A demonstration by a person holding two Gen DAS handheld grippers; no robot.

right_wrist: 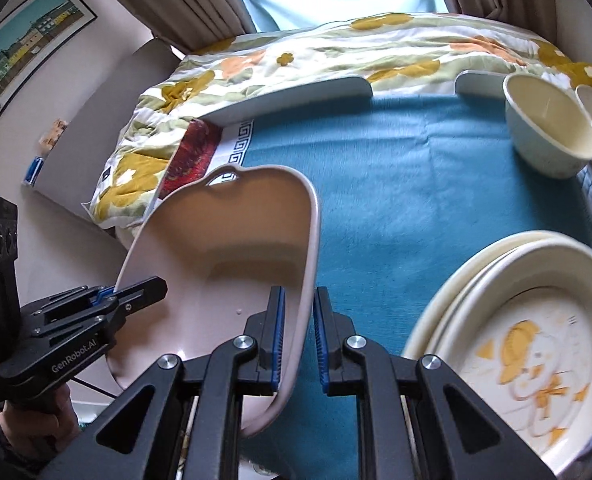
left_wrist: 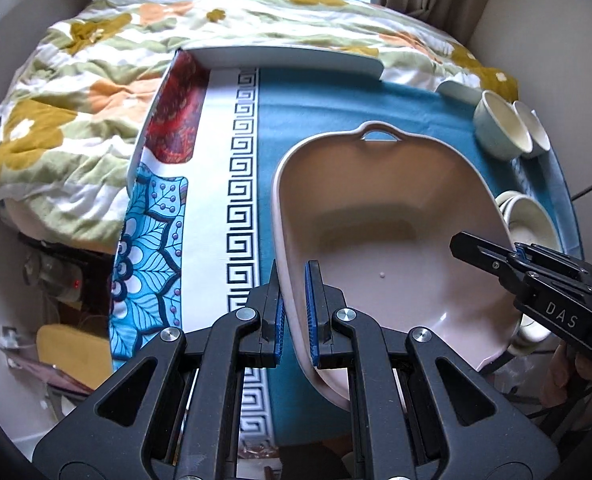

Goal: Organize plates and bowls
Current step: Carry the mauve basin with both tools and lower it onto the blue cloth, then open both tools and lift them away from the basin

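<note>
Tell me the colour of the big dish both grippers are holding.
Pale pink, plain, with no pattern. The dish shows best in the left wrist view.

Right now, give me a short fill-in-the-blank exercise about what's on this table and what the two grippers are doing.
1. Both grippers clamp the rim of the pink ____.
2. The left gripper and the right gripper grip ____ sides of the dish.
3. The cloth under the dish is mostly ____.
4. The stacked plates lie to the ____ of the right gripper in its view.

Missing words: dish; opposite; blue; right
</note>
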